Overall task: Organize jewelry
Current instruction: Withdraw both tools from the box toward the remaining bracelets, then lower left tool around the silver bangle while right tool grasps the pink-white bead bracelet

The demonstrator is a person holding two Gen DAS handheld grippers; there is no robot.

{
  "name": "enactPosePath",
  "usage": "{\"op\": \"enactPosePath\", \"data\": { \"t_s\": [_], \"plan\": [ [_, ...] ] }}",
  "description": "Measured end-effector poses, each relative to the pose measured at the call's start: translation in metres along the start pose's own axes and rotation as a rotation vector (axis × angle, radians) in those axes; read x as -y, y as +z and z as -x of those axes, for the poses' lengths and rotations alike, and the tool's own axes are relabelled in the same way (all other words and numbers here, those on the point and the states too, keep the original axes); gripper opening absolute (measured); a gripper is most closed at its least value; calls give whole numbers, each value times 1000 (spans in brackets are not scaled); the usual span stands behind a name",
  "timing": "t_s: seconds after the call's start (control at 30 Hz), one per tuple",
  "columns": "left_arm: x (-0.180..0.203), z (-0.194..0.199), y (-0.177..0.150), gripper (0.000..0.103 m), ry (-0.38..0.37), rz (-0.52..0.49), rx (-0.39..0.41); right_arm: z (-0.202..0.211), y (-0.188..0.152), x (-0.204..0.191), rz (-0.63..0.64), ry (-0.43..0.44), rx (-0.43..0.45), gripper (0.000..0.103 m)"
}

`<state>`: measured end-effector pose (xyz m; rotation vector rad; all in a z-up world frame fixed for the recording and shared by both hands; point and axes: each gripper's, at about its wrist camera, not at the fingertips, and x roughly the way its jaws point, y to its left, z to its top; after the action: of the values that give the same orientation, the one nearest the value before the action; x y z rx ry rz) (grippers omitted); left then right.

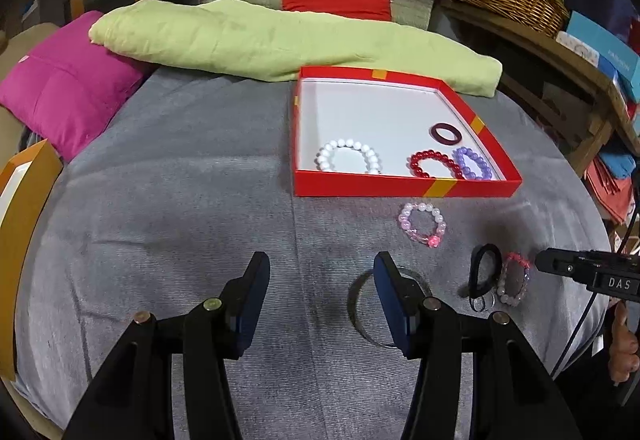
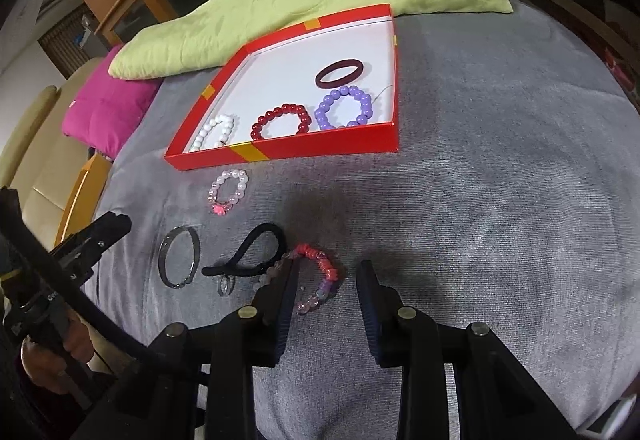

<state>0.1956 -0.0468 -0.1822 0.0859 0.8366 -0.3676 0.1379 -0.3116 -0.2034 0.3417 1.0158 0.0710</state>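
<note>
Jewelry lay in two groups on the grey bedcover (image 2: 480, 159). Four pieces already sat in the red box (image 2: 320, 149): a white bead bracelet (image 2: 212, 131), a red bead bracelet (image 2: 280, 121), a purple bead bracelet (image 2: 345, 107) and a dark ring-shaped bangle (image 2: 337, 73). Five pieces remained outside, nearer than the box: a pale pink bead bracelet (image 2: 229, 191), a silver bangle (image 2: 179, 258), a black hair tie (image 2: 256, 252), a small metal ring (image 2: 225, 284) and a pink-and-lilac bead bracelet (image 2: 320, 276).

The right gripper (image 2: 326, 304) stood with its jaws parted and unclenched, holding nothing. The left finger (image 2: 286, 292) overlapped the pink-and-lilac bracelet's near-left edge; contact could not be confirmed. The left gripper (image 1: 320, 304) was likewise released and empty, with the silver bangle (image 1: 360, 304) partly hidden behind its right finger.

Risks, as judged:
- The hair tie appeared to touch the pink-and-lilac bracelet; closing there could drag both, or catch the small ring.
- A grip on one strand only could let the beads roll out of the pads.
- The soft cover could bunch under descending fingertips.
- The two grippers worked close together and could collide.
</note>
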Motion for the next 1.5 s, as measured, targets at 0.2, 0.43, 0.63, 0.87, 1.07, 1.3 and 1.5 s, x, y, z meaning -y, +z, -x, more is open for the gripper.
{"op": "enactPosePath", "data": {
  "t_s": [0.2,0.43,0.63,0.87,1.07,1.3,1.5],
  "plan": [
    [7,-4,-1,55,-11,-30,-19,-3,-1,6,-10,-13,-18,33],
    [14,-7,-1,55,-19,-54,-30,-7,-3,0,17,-20,-31,33],
    [16,-6,-2,55,-30,-62,-36,-12,-4,-5,46,-43,-42,33],
    [15,-7,-3,55,-45,-57,-52,-16,-6,-11,69,-67,-38,33],
    [25,-10,-6,57,-64,-84,-74,-19,-10,-21,130,-117,-11,33],
    [36,-23,-13,63,-97,-95,-151,-21,-13,-34,218,-203,35,11],
    [37,-30,-19,64,-143,-63,-205,-16,-9,-34,202,-216,82,10]
  ]
}}
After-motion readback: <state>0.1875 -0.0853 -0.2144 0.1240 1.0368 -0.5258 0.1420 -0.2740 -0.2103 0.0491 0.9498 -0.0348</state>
